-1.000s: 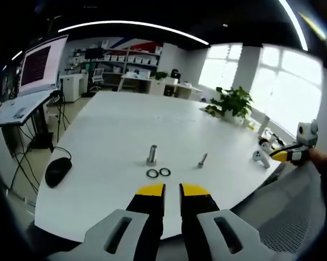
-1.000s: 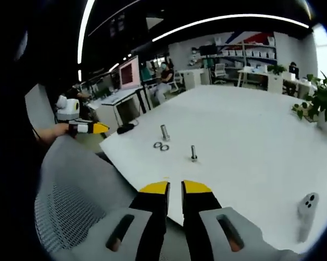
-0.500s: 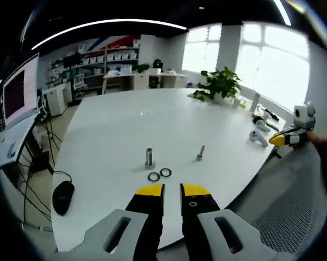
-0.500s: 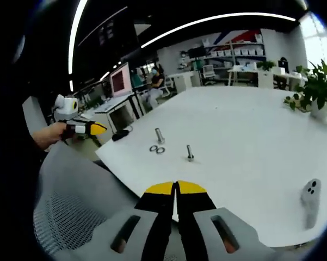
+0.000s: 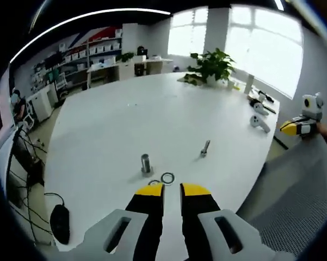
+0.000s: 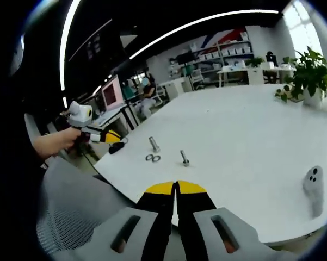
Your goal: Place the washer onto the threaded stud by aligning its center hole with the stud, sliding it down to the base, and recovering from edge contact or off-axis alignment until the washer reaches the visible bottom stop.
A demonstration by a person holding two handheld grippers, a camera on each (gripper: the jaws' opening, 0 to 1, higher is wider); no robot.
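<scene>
- Left gripper (image 5: 172, 189) held low at the near edge of the white counter (image 5: 125, 119), yellow-tipped jaws a little apart with nothing between them.
- Just past those tips, two washers flat on the counter: one washer (image 5: 167, 177) in clear sight, the second washer (image 5: 153, 182) partly hidden behind the left jaw tip.
- Just beyond the washers, a thick stud (image 5: 146, 163) upright on its base, no washer on it.
- Off to the right of that, a thinner bolt (image 5: 205, 148) upright, leaning slightly, well apart from the washers.
- Down at the left counter edge, a black mouse (image 5: 60, 223).
- Far right, beyond the counter edge, the right gripper (image 5: 296, 127) held in the air above a grey mesh chair (image 5: 294, 206).
- Near the far right counter edge, a white controller (image 5: 258, 123); behind it a potted plant (image 5: 209, 65).
- Right gripper's own jaws pressed together, empty, aimed across the chair toward the counter.
- Seen from there too: the two washers (image 6: 152, 158) side by side, the stud (image 6: 153, 144) behind them, the bolt (image 6: 183, 157) to their right, the left gripper (image 6: 105, 136) in a hand (image 6: 53, 143) at the left.
</scene>
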